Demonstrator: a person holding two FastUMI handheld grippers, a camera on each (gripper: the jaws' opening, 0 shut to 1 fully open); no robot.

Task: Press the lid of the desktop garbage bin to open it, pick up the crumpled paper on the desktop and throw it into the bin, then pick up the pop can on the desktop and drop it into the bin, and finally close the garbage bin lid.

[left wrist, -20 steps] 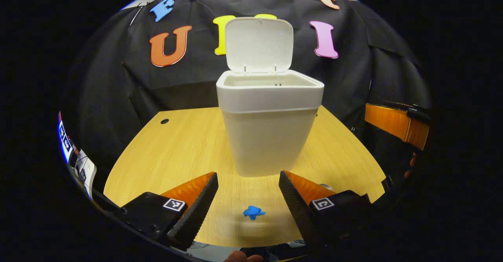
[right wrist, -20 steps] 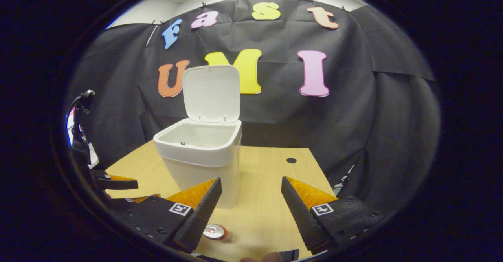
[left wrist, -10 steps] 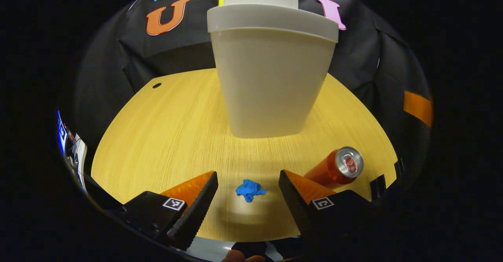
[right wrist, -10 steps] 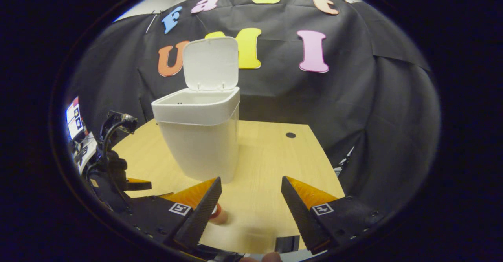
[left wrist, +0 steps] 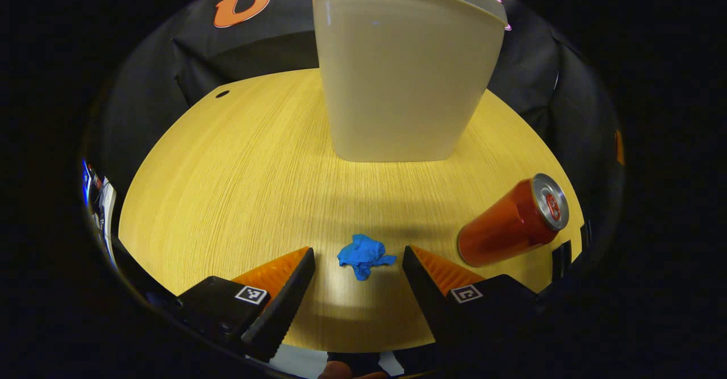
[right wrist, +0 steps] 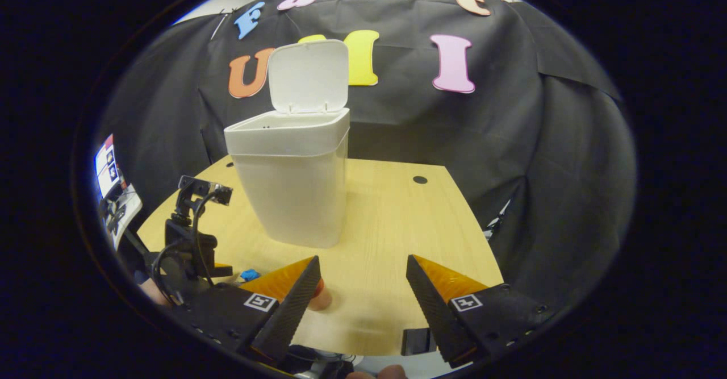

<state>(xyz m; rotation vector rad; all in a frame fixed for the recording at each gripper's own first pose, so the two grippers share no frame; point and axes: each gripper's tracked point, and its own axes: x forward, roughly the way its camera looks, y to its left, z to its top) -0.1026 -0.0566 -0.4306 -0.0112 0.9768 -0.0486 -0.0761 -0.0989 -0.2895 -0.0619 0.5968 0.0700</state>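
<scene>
In the left gripper view, the blue crumpled paper (left wrist: 363, 254) lies on the wooden table (left wrist: 227, 169), just ahead of and between the tips of my open left gripper (left wrist: 358, 250). A red pop can (left wrist: 514, 223) lies on its side to the right. Behind stands the white bin (left wrist: 397, 72). In the right gripper view, the bin (right wrist: 292, 180) has its lid (right wrist: 308, 75) standing up. My right gripper (right wrist: 362, 259) is open over the table near the front edge. The left gripper (right wrist: 196, 242) is low at the left, beside the paper (right wrist: 248, 275). The can (right wrist: 321, 299) is mostly hidden behind a finger.
A small dark hole (left wrist: 222, 93) sits in the table's far left corner, and another hole (right wrist: 420, 179) at the far right. Papers and gear (right wrist: 111, 174) lie beyond the table's left edge. Black cloth walls close in behind.
My left gripper has come down towards the table, and the blue paper now sits level with its fingertips. The right gripper has sunk a little and stays open.
</scene>
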